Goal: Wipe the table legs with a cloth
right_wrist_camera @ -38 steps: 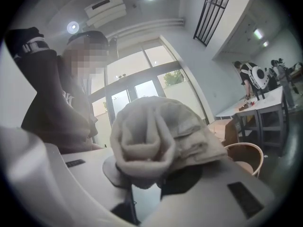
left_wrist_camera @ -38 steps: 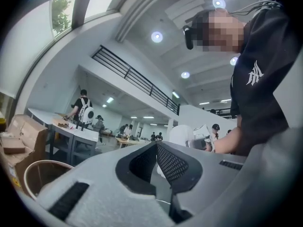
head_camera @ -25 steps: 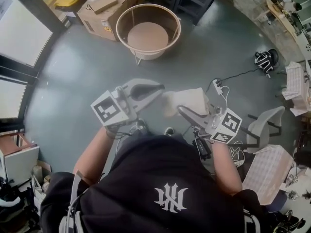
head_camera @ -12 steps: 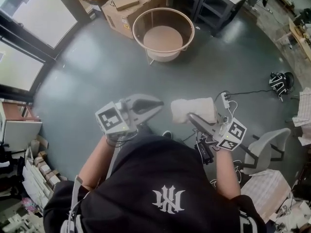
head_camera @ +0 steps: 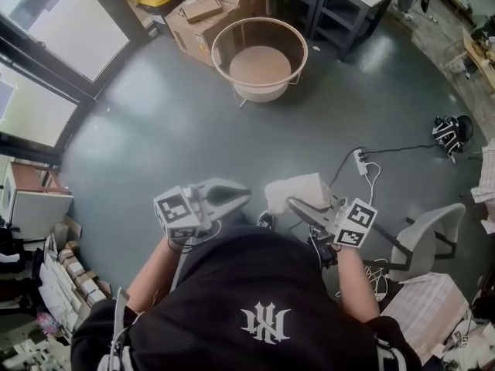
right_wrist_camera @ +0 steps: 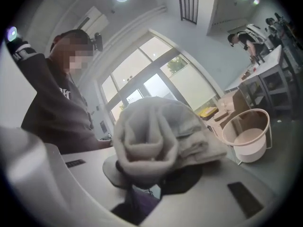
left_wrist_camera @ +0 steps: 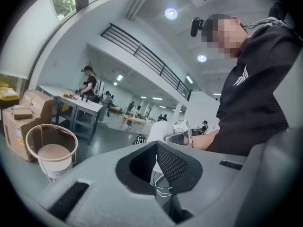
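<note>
Left claw [head_camera: 243,195] seemingly shut, right [head_camera: 294,202] clamped

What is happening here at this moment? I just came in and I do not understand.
A person stands on the grey floor with a gripper in each hand. The right gripper is shut on a folded white cloth. The left gripper is shut and holds nothing. The round rimmed table stands on the floor ahead, apart from both grippers, so the wiping of its legs has not yet begun.
</note>
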A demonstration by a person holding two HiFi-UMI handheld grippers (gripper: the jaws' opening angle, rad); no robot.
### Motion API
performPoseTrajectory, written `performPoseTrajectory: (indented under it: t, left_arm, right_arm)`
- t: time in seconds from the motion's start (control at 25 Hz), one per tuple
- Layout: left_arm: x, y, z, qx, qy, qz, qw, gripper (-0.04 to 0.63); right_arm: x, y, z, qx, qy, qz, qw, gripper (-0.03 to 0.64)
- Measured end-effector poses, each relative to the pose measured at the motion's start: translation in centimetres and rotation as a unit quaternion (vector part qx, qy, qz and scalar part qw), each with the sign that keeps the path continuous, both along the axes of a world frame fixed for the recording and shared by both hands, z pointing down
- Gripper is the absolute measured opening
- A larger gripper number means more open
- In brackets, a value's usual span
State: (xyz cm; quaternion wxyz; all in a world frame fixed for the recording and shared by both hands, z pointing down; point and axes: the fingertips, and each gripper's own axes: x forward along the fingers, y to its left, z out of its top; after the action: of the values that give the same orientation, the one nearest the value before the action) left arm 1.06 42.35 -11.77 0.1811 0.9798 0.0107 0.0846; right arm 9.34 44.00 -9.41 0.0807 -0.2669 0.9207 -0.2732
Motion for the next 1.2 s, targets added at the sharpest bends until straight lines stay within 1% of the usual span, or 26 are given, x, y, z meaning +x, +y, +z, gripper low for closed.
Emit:
performPoseTrajectory:
  t: [0.08,0.16,0.24,0.36,0.4,0.44,0.48,0.52,0.56,0.64,0.72,0.8,0.88,1.0,1.2]
  left_arm:
    - [0.8,0.7,-0.3,0.004,0.001,0.005,1.0000,0.006]
    - [1.5,1.1,-0.9,0.019,0.007,0.016,0.9997,0.006]
    - [1.7,1.3,-1.1,0.034,0.011,0.021,0.9991,0.006]
    - [1.3,1.6,-1.6,0.021,0.004,0.015,0.9997,0.006]
    - [1.1,1.6,-1.8,0.017,0.007,0.011,0.9998,0.006]
    - [1.0,1.6,-2.3,0.015,0.018,0.005,0.9997,0.006]
    - [1.0,1.4,-3.1,0.017,0.036,-0.001,0.9992,0.006]
    - [1.0,1.2,-3.9,0.022,0.056,-0.005,0.9982,0.006]
    - [1.1,1.1,-4.4,0.029,0.066,-0.005,0.9974,0.006]
    - [1.3,1.1,-4.1,0.038,0.051,0.002,0.9980,0.006]
    - [1.5,1.3,-4.3,0.030,0.040,0.008,0.9987,0.006]
    - [1.6,1.4,-5.0,0.021,0.053,0.011,0.9983,0.006]
    - [1.7,1.5,-5.3,0.020,0.063,0.013,0.9977,0.006]
    - [2.0,1.3,-5.0,0.016,0.058,0.016,0.9981,0.006]
    - [2.8,1.7,-4.6,0.017,0.060,0.017,0.9979,0.006]
  right_arm:
    - [-0.4,0.8,-0.7,0.013,0.000,-0.017,1.000,0.087]
    - [-0.8,1.3,-1.4,0.024,-0.005,-0.034,0.999,0.087]
    - [-1.3,1.6,-1.8,0.032,0.000,-0.049,0.998,0.087]
    - [-2.1,2.1,-2.3,0.040,0.010,-0.062,0.997,0.087]
    - [-2.3,2.3,-2.4,0.040,0.011,-0.064,0.997,0.087]
    - [-2.5,2.4,-2.5,0.040,0.010,-0.066,0.997,0.087]
    - [-2.7,2.4,-2.6,0.039,0.010,-0.069,0.997,0.087]
    - [-2.8,2.5,-2.8,0.040,0.011,-0.071,0.997,0.087]
    - [-2.9,2.5,-2.9,0.041,0.012,-0.074,0.996,0.087]
    - [-3.0,2.5,-3.1,0.044,0.014,-0.074,0.996,0.087]
    - [-2.9,2.5,-3.2,0.044,0.013,-0.070,0.996,0.087]
    - [-2.8,2.6,-3.3,0.042,0.013,-0.066,0.997,0.087]
    - [-2.6,2.7,-3.2,0.042,0.013,-0.062,0.997,0.087]
    - [-2.7,2.7,-3.0,0.046,0.016,-0.060,0.997,0.087]
    - [-2.6,3.1,-3.3,0.052,0.000,-0.056,0.997,0.087]
